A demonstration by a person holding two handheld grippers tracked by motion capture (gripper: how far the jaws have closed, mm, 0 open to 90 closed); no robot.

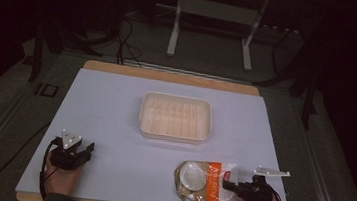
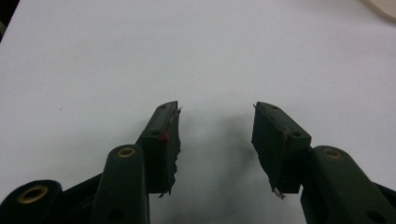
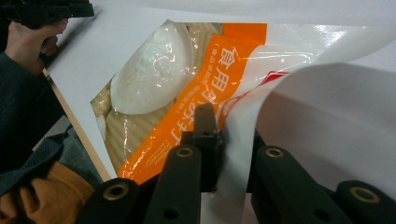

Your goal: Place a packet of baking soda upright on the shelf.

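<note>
We have the right claw (image 3: 223, 135) pinched on the edge of the clear, orange-banded plastic food bag (image 1: 203, 182); the cream plastic tray (image 1: 175, 117) lies ahead-left; our left claw (image 2: 215, 135) gapes empty.

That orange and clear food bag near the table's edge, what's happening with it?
A person holds a hand-held gripper in each hand. The right hand-held gripper has pinched the edge of the food bag, which lies on the white table. The left hand-held gripper rests open over bare table. A cream tray sits empty mid-table.
</note>
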